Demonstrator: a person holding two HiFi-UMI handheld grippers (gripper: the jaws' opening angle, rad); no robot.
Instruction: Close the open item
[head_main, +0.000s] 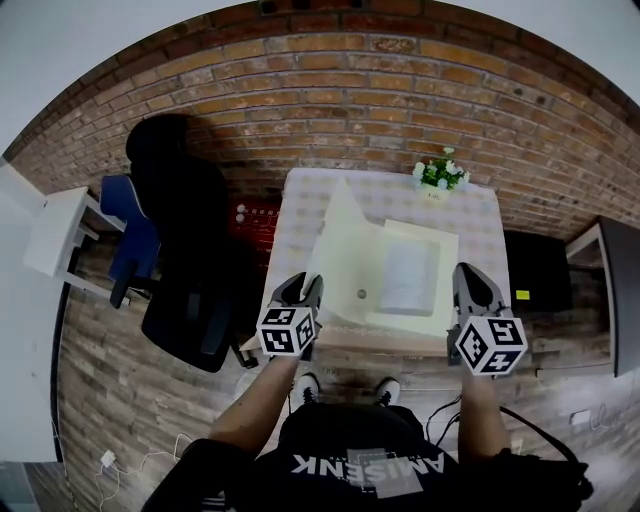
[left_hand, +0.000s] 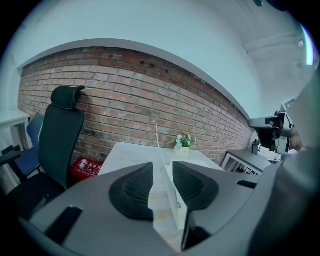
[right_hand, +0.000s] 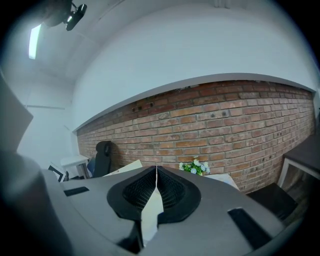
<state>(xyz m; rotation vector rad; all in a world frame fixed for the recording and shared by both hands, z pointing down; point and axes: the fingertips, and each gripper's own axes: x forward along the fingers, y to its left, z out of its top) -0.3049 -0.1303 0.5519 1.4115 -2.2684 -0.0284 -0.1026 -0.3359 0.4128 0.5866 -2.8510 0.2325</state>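
Far left, a black office chair (head_main: 190, 270) stands against the brick wall (head_main: 350, 90), with a blue seat (head_main: 125, 230) tucked behind it and a red case (head_main: 258, 215) on the floor by the worktop's corner. On to the pale worktop (head_main: 300, 200): the left tool (left_hand: 162, 165) is at the near left corner of the box (head_main: 440, 250). Its jaws stand apart with the lid (left_hand: 170, 195) upright between them. There's a clear gap on the left pad's side, and the panel runs close along the right pad with no squeeze on it. So that tool is open around the lid, not clamped.

The lid rises steeply from the box's left side, leaning a little away from it. The cream box itself lies flat in the middle of the worktop, open, with a pale folded item (head_main: 408, 275) inside.

At the far edge of the worktop there's a small pot of white flowers (head_main: 441, 172). Over on the right, the right tool (right_hand: 156, 175) has its jaws pinched together on the box's thin right-hand wall, and a pale sliver shows between the pads.
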